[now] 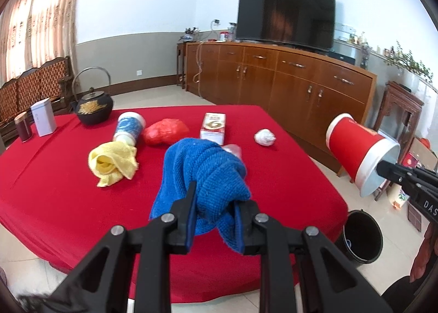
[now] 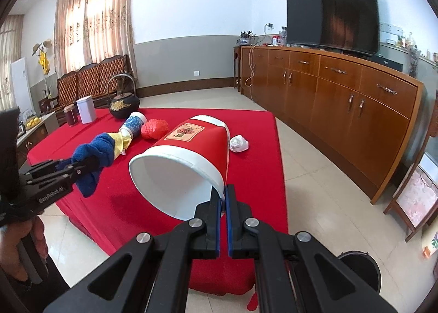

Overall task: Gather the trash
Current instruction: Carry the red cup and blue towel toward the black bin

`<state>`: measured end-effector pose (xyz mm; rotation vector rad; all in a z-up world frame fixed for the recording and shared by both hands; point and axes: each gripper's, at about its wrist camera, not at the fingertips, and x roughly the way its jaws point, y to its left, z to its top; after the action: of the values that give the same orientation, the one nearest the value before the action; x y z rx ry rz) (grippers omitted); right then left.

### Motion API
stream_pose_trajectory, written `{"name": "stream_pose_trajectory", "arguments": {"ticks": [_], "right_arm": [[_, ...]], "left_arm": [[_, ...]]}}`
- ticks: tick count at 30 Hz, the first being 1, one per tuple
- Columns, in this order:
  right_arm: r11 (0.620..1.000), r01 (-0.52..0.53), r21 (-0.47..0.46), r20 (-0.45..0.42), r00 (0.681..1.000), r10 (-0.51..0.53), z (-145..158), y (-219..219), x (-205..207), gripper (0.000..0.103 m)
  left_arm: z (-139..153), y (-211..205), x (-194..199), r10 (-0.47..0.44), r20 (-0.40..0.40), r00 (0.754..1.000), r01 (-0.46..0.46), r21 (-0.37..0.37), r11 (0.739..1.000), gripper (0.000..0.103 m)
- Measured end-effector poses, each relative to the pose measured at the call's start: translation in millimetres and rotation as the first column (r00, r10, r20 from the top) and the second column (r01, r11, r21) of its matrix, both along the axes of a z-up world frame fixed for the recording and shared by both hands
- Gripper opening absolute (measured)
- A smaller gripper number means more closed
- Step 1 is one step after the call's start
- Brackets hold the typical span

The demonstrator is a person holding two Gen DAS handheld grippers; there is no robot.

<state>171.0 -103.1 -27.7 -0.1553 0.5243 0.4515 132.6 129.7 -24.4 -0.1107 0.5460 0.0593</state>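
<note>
My left gripper (image 1: pixel 216 200) is shut on a blue knitted cloth (image 1: pixel 204 173), held above the red-covered table (image 1: pixel 54 198). My right gripper (image 2: pixel 222 196) is shut on the rim of a red paper cup (image 2: pixel 189 159), which is tipped on its side in the air; the cup (image 1: pixel 356 154) hangs off the table's right edge in the left wrist view. On the table lie a blue-and-white cup (image 1: pixel 129 128) on its side, a yellow cloth (image 1: pixel 113 162), a crumpled red bag (image 1: pixel 165 132), a small carton (image 1: pixel 213 128) and a white paper wad (image 1: pixel 264 137).
A black bucket (image 1: pixel 358 239) stands on the floor by the table's near right corner. A black kettle (image 1: pixel 93 109), a white tin (image 1: pixel 43 117) and a dark jar (image 1: pixel 24 126) sit at the table's far left. A wooden sideboard (image 1: pixel 287 80) with a television lines the right wall.
</note>
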Motion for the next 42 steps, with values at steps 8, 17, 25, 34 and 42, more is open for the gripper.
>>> {"name": "stream_pose_trajectory", "arguments": {"ticks": [8,17,25,34,42], "right_arm": [[0.996,0.091,0.020,-0.010,0.996,-0.090,-5,-47,-13,0.003],[0.975,0.222,0.029,-0.033,0.975,-0.221,-15,-113,-25,0.003],[0.947,0.319,0.032,-0.048,0.947,-0.317,-23,-162,-39,0.003],[0.909,0.417,0.025,-0.066,0.908,-0.415,-33,-216,-55,0.003],[0.871,0.491,0.017,-0.083,0.869,-0.488,-40,-259,-70,0.003]], "left_arm": [[-2,-46,4,-0.101,-0.008,0.995,0.101,0.004,0.995,0.024],[-4,-99,12,-0.217,-0.013,0.976,0.217,0.003,0.976,0.024],[-5,-143,18,-0.310,-0.021,0.951,0.310,0.006,0.951,0.024],[-10,-199,23,-0.410,-0.038,0.911,0.410,-0.001,0.912,0.024],[-11,-255,25,-0.509,-0.050,0.859,0.510,0.010,0.860,0.024]]}}
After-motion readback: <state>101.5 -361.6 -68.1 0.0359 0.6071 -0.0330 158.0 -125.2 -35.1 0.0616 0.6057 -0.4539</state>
